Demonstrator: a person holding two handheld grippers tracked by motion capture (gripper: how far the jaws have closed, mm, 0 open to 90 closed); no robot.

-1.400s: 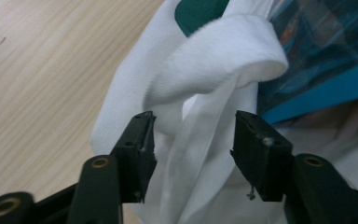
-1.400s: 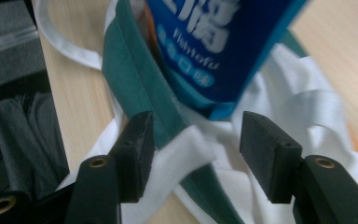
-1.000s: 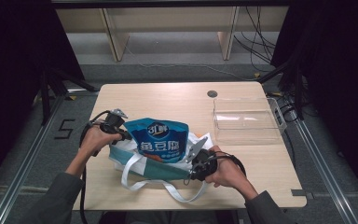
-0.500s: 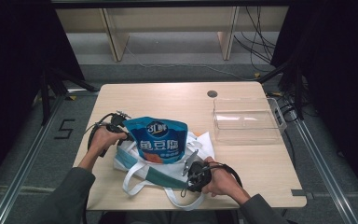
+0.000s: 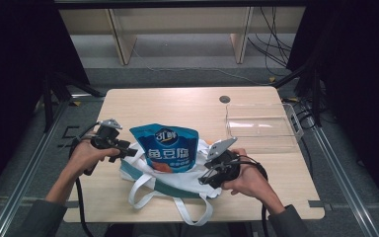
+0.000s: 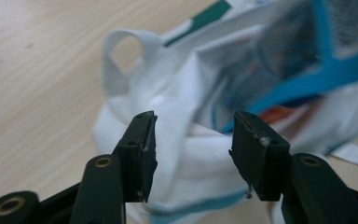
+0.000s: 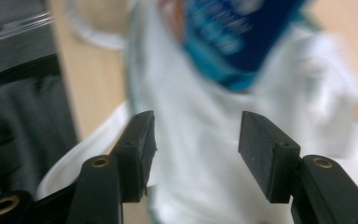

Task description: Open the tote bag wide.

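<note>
A white tote bag (image 5: 177, 175) with teal trim lies on the wooden table (image 5: 177, 106), its straps trailing toward the front edge. A blue snack pouch (image 5: 165, 148) stands out of its mouth. My left gripper (image 5: 128, 149) is at the bag's left edge. Its jaws have just been opening, and the pads stand apart with the white cloth (image 6: 191, 154) loose behind them. My right gripper (image 5: 206, 174) is at the bag's right edge. Its jaws have also just been opening, and the white cloth (image 7: 200, 154) shows in the gap unpinched. The pouch (image 7: 242, 37) is blurred beyond.
A clear plastic box (image 5: 259, 126) sits at the back right of the table. A dark round grommet (image 5: 224, 98) is set in the tabletop behind the bag. Bare wood lies behind the bag and at the far left. Dark floor and cables surround the table.
Both grippers' jaws have gone from closed to apart at the bag's edges. The right hand has risen a little, and the left hand has shifted slightly left. The bag has slumped flatter.
</note>
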